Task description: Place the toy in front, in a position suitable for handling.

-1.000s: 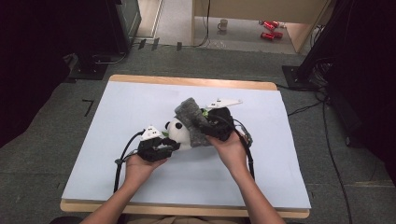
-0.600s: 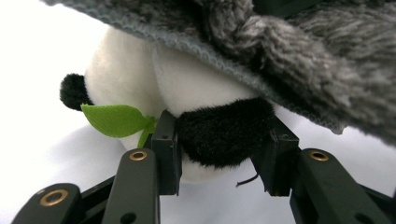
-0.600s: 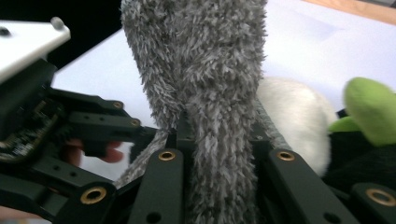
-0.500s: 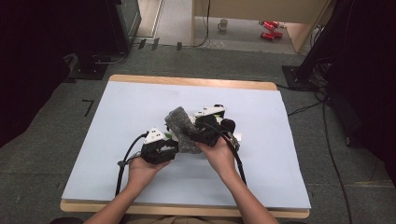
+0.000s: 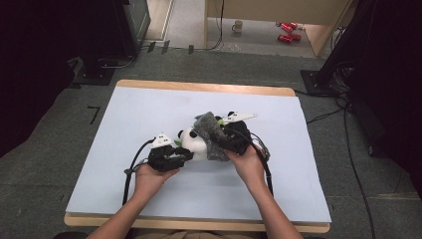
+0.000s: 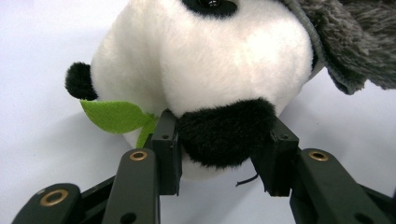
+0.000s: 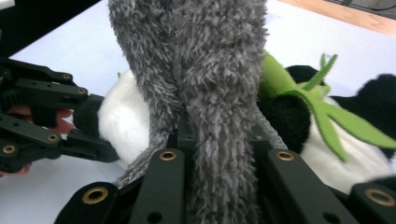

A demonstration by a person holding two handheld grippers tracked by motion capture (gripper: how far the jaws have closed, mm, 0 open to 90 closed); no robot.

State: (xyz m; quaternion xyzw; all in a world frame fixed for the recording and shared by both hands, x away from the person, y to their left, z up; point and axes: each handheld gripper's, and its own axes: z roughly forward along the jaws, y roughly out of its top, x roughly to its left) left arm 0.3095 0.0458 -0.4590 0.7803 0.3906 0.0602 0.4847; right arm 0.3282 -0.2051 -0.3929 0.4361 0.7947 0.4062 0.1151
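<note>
**Both grippers clamped on the panda and its grey cloth**

A plush panda (image 5: 193, 143) is lying near the middle of the pale blue table mat (image 5: 124, 119). The left gripper (image 5: 174, 155) is pinching the panda's black ear (image 6: 224, 135) between its jaws, with a green felt leaf (image 6: 114, 116) sticking out just beside them. The right gripper (image 5: 230, 141) is gripping a fluffy grey cloth (image 7: 205, 93), its jaws closed tight on the gathered fabric. The cloth is draping over the panda's body, touching the white head. Both hands are resting low over the mat.
</note>
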